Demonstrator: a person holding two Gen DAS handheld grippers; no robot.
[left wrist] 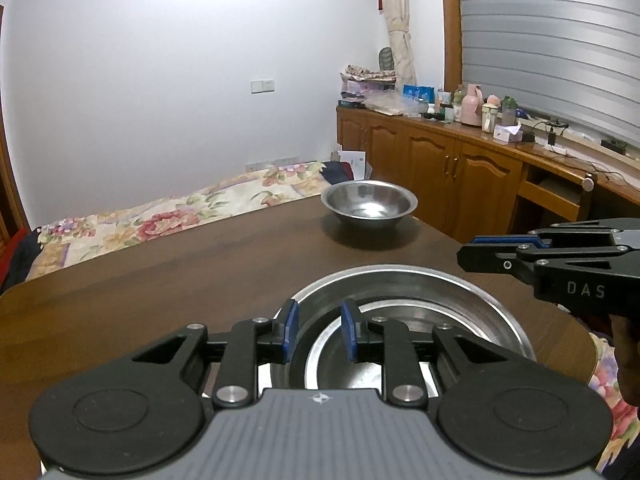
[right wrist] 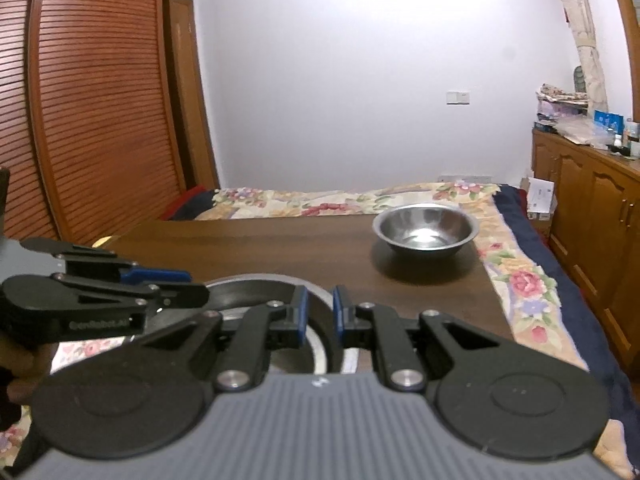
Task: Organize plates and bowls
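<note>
A shallow steel plate (left wrist: 460,292) lies on the brown table (left wrist: 160,280) close to me, and a second dish seems nested inside it. My left gripper (left wrist: 319,330) straddles its near rim, and its blue pads stand apart without pressing on it. My right gripper (right wrist: 320,312) is shut on the rim of the same plate (right wrist: 256,286) from the other side. Each gripper shows side-on in the other's view: the right gripper (left wrist: 464,256) and the left gripper (right wrist: 200,292). A steel bowl (left wrist: 368,204) (right wrist: 426,228) stands upright and empty near the table's far edge.
A bed with a floral cover (left wrist: 160,220) runs along the table's far side. Wooden cabinets (left wrist: 440,160) crowded with bottles line the right wall. A louvred wardrobe (right wrist: 100,100) stands at the left. A hand (right wrist: 20,360) holds the left gripper.
</note>
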